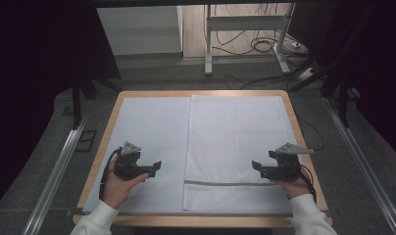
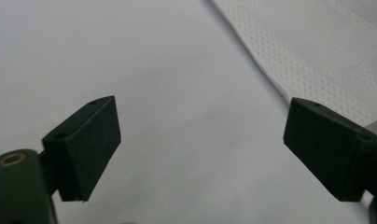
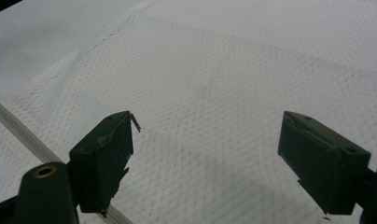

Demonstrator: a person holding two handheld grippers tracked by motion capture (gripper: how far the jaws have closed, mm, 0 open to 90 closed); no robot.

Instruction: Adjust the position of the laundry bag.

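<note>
Mesh bag [image 1: 235, 152] lies flat on the right half of the table [image 1: 201, 92], on the sheet [image 1: 152, 142] that covers the top. Left of the bag, bare sheet. The bag's zip [image 1: 230, 183] runs across its near end. Left gripper [image 1: 156, 168] hangs over the sheet just left of the bag's edge, apart from it. Right gripper [image 1: 256, 166] sits over the bag's near right part, just beyond the zip. Behind the table, a stand [image 1: 245, 29] with cables [image 1: 264, 46] on the floor.

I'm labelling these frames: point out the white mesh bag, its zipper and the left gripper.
white mesh bag [image 1: 237, 137], high view, middle of the mesh.
zipper [image 1: 225, 184], high view, mid-strip.
left gripper [image 2: 203, 144], left gripper view, between its tips.
</note>
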